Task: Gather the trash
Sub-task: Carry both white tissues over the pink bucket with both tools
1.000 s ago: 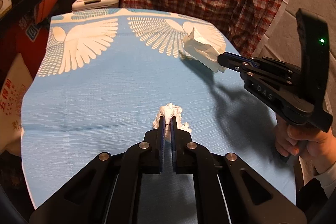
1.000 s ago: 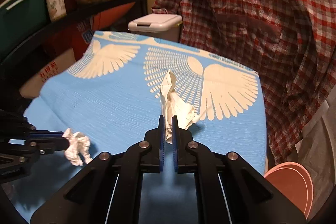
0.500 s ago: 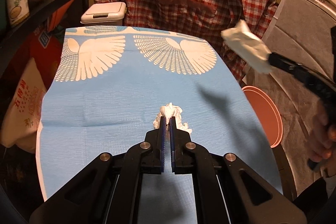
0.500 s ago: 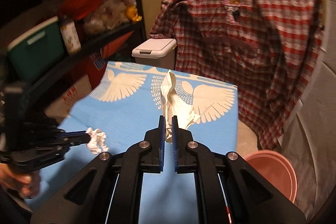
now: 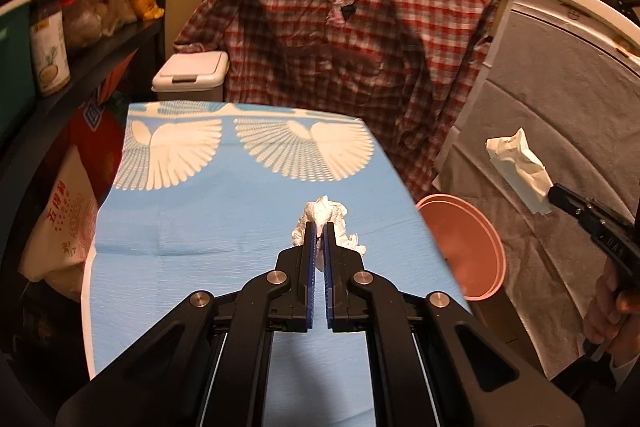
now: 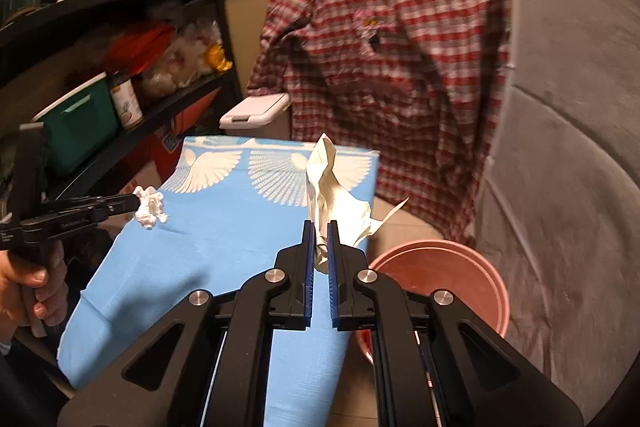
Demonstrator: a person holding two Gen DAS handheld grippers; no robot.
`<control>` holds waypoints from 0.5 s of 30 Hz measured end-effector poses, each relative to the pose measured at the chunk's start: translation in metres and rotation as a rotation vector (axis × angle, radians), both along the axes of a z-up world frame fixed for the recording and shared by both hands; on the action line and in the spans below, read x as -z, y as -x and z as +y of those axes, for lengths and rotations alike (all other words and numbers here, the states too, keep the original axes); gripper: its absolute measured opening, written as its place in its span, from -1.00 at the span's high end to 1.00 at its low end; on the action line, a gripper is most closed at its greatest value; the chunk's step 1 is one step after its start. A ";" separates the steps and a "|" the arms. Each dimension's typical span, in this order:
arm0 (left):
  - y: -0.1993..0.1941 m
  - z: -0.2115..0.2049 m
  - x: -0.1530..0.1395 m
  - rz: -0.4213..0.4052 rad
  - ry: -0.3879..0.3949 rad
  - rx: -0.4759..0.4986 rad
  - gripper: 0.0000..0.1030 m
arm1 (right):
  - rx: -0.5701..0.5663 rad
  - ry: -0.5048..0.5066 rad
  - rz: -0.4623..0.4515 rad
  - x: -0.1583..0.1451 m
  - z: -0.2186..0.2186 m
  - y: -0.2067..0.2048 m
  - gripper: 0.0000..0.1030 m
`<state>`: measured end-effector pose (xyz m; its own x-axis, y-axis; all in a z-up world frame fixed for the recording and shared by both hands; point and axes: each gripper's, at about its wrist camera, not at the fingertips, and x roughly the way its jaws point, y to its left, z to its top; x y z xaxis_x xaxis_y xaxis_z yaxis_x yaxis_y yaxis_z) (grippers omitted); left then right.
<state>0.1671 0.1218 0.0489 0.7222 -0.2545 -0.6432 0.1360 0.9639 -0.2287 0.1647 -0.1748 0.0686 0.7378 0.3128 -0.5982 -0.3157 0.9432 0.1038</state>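
**Two pieces of trash are held above the table, near the bin**

A small crumpled tissue [image 5: 326,223] is pinched between the jaws of the left gripper [image 5: 319,227], which are closed on it. It is held in the air over the blue tablecloth [image 5: 224,219], so that nothing drags on the cloth. A longer piece of white paper [image 6: 332,195] is clamped in the same way by the right gripper [image 6: 319,227]; its loose upper part stands up above the jaws and one corner sticks out to the side.

The right gripper is placed beyond the edge of the table, with the pink bucket [image 6: 460,259] just below and ahead of it. This bucket stands on the floor beside the table and is judged to be the place for the trash, because it is open and within reach of both hands. The paper is not yet over its middle.

No other trash is seen on the cloth. Behind the table a checked shirt [image 5: 352,39] is hung, and a white lidded bin [image 5: 192,75] stands in the corner, with its lid closed.
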 end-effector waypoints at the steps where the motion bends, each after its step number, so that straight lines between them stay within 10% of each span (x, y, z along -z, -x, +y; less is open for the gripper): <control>1: 0.002 -0.005 -0.003 -0.004 -0.001 0.005 0.93 | 0.006 -0.002 0.005 0.002 -0.004 0.001 0.87; 15: 0.005 -0.033 -0.012 -0.009 -0.013 0.016 0.93 | 0.093 -0.014 0.058 0.029 -0.041 -0.007 0.87</control>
<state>0.1619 0.0888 0.0613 0.7239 -0.2578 -0.6400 0.1532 0.9645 -0.2152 0.1719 -0.2157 0.0399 0.7286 0.2529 -0.6366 -0.2198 0.9665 0.1324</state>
